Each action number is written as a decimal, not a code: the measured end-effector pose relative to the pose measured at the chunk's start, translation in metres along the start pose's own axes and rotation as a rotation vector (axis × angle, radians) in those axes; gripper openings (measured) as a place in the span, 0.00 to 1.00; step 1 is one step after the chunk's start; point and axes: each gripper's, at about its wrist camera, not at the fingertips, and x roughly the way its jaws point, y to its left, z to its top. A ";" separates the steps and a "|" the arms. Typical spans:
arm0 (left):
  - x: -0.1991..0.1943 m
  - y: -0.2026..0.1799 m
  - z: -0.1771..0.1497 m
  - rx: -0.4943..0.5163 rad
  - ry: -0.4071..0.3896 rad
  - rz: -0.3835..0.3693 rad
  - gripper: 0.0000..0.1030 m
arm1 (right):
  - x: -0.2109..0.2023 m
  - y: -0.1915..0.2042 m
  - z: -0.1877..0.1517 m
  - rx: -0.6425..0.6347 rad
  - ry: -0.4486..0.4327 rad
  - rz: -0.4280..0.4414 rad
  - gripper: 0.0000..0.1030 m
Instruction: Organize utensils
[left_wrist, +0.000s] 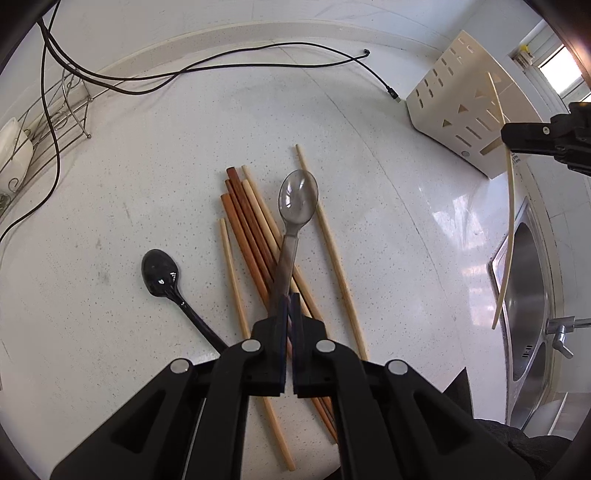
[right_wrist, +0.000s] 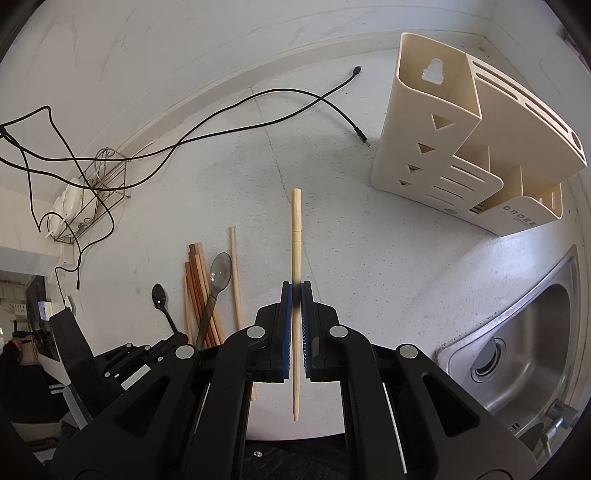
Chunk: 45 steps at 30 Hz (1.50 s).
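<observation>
**Both hands loaded, holder off to the right**

My left gripper (left_wrist: 290, 301) has its jaws pinched on the handle of the clear grey spoon (left_wrist: 298, 197); the spoon's long axis runs straight ahead of my fingers, bowl farthest away, lying across the pile of chopsticks (left_wrist: 251, 236) on the speckled countertop (left_wrist: 147, 184); the black spoon (left_wrist: 159, 271) lies just left of the pile. My right gripper (right_wrist: 296, 290) is clamped on a pale bamboo chopstick (right_wrist: 296, 221), held clear of the counter, its length in line with my jaws. The cream utensil holder (right_wrist: 436, 140) stands ahead and to the right, so my right hand is the nearer one, I judge. Only the right view shows the holder's open compartments; the left view shows only its slotted outer wall (left_wrist: 458, 107). The sink (right_wrist: 517, 350) sits beside it.
</observation>
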 end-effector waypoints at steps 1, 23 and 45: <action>0.003 0.001 0.000 0.001 0.007 0.004 0.01 | 0.000 -0.002 0.000 0.004 0.001 0.003 0.04; 0.039 -0.008 -0.003 0.124 0.108 0.076 0.36 | 0.009 -0.034 -0.003 0.089 0.014 0.040 0.04; 0.052 -0.004 0.003 0.125 0.168 0.033 0.11 | 0.014 -0.038 -0.003 0.110 0.024 0.062 0.04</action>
